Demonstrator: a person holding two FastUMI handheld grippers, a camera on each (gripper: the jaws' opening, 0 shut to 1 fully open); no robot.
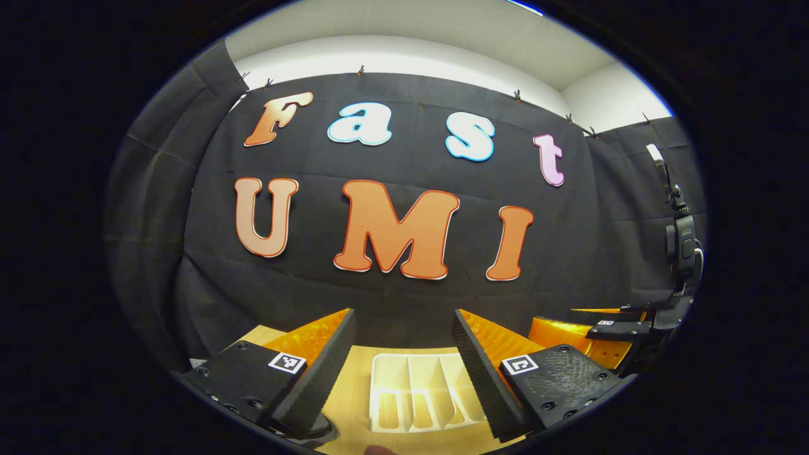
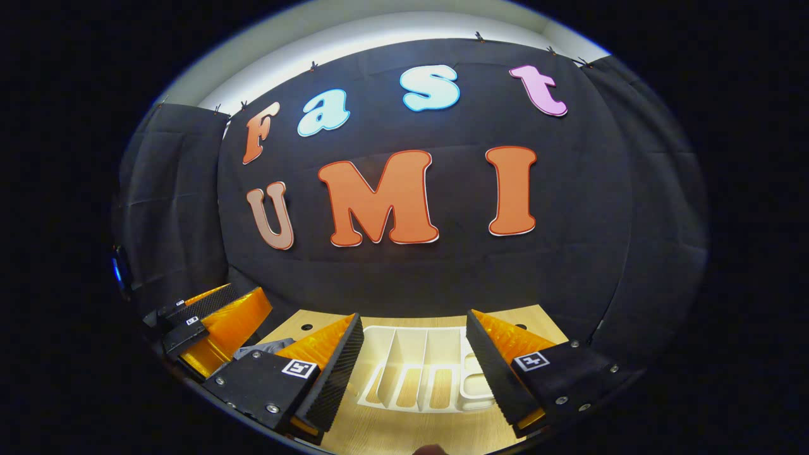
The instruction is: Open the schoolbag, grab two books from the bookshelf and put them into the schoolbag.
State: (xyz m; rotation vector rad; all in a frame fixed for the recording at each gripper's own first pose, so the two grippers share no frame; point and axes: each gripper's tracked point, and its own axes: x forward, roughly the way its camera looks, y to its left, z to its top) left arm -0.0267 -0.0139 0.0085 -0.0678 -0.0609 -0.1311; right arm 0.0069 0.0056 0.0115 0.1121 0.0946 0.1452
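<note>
- Your left gripper [image 1: 404, 366] and right gripper [image 2: 414, 366] hang with jaws spread, grasping nothing.
- A white bookshelf [image 2: 417, 373] lies on the wooden worktop [image 2: 404, 436] before the black cloth wall [image 2: 442, 278].

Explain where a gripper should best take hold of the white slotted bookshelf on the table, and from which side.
Probably one thin upright divider of the bookshelf, approached from above with the right gripper. The dividers stand as narrow plates with open gaps on either side, leaving room for the open fingers.
</note>
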